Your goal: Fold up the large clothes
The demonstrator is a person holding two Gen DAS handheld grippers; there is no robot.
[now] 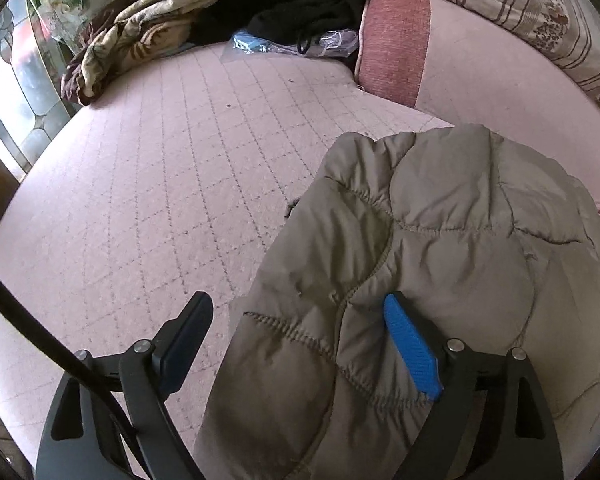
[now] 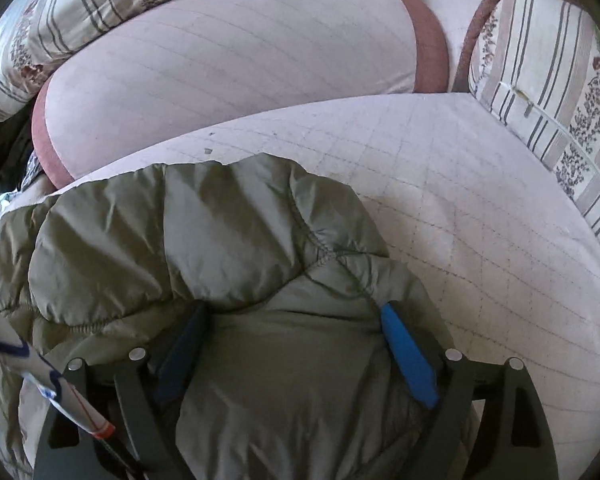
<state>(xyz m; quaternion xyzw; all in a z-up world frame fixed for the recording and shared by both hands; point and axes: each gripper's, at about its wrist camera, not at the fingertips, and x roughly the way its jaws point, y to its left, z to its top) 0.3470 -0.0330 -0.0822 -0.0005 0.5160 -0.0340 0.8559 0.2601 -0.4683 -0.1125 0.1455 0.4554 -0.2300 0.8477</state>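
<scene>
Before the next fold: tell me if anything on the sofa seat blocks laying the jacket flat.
Nothing visible does. The olive puffer jacket lies between both grippers' open fingers, and the pink seat beside it looks bare. The blanket and plastic bag sit at the far end.

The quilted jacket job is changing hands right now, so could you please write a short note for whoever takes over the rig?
Left claw: open, with a fold of the olive quilted jacket lying between its fingers, not pinched.
Right claw: open, jacket fabric bunched between its fingers, not clamped.
Jacket: lies rumpled on the pink quilted mattress, near the pink bolster.
Done: the jacket appears partly gathered; no neat fold shows.
Left: close on the fabric, complete the folds, flatten the bundle.
</scene>
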